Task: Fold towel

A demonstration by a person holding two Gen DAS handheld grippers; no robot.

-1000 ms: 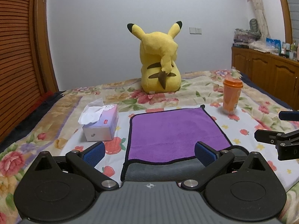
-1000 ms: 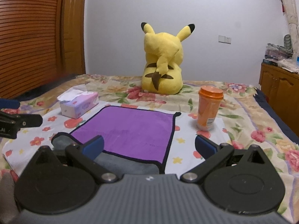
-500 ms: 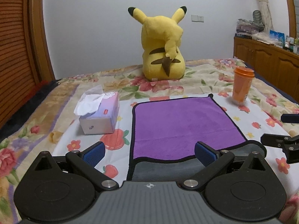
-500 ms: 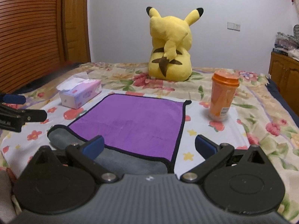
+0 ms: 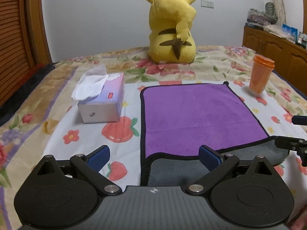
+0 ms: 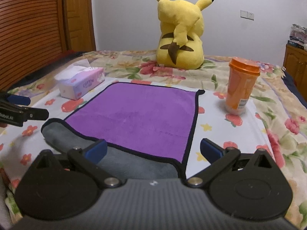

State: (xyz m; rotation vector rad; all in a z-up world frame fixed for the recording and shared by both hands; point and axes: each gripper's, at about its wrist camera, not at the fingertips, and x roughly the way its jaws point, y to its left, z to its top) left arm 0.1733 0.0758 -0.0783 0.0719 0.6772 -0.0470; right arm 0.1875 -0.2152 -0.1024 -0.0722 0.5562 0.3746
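Towel soft, light, limp; likely drapes. Grip near corners at 5 and 7 o'clock. Left gripper and right gripper jaws spread, empty.

Yellow plush, tissue box, orange cup, floral bedspread

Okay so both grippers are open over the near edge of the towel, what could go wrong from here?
1. The towel already lies folded, purple over a grey layer that sticks out; the left gripper or right gripper may pinch only one layer, so the fold goes uneven.
2. The orange cup stands near the towel's far right corner; a sweeping fold might tip it.
3. The tissue box sits close on the left and could be nudged.
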